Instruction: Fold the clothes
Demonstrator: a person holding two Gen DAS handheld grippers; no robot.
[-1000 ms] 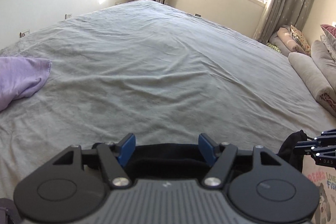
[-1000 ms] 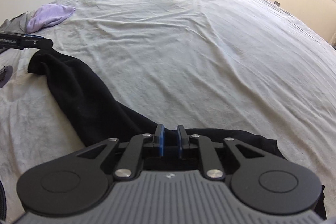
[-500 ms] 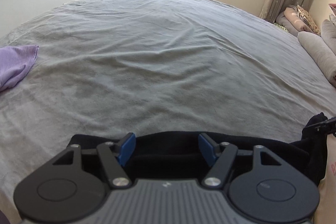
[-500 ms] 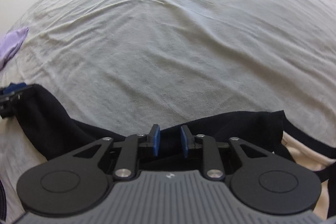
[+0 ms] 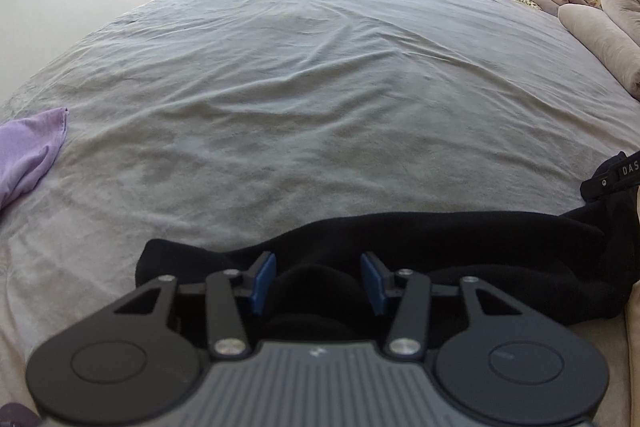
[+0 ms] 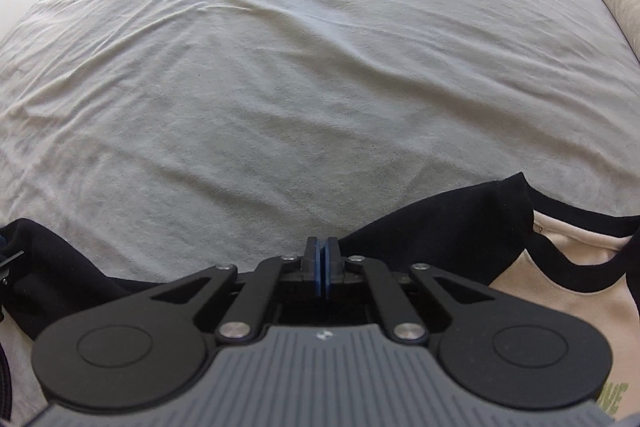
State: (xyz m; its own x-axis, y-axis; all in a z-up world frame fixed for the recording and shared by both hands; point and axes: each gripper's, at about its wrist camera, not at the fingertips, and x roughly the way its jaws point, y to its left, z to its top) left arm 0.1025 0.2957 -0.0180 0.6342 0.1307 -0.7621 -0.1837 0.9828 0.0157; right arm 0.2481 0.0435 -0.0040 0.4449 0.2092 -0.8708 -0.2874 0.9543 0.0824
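Both grippers are sinking toward the grey bed (image 5: 304, 87), and folding is barely starting.
I am closing the left gripper (image 5: 318, 281) around a hump of the black sleeve (image 5: 460, 239), pads not yet pressing; the right gripper (image 6: 321, 267) is pinched shut at the garment's black edge, grip unconfirmed.
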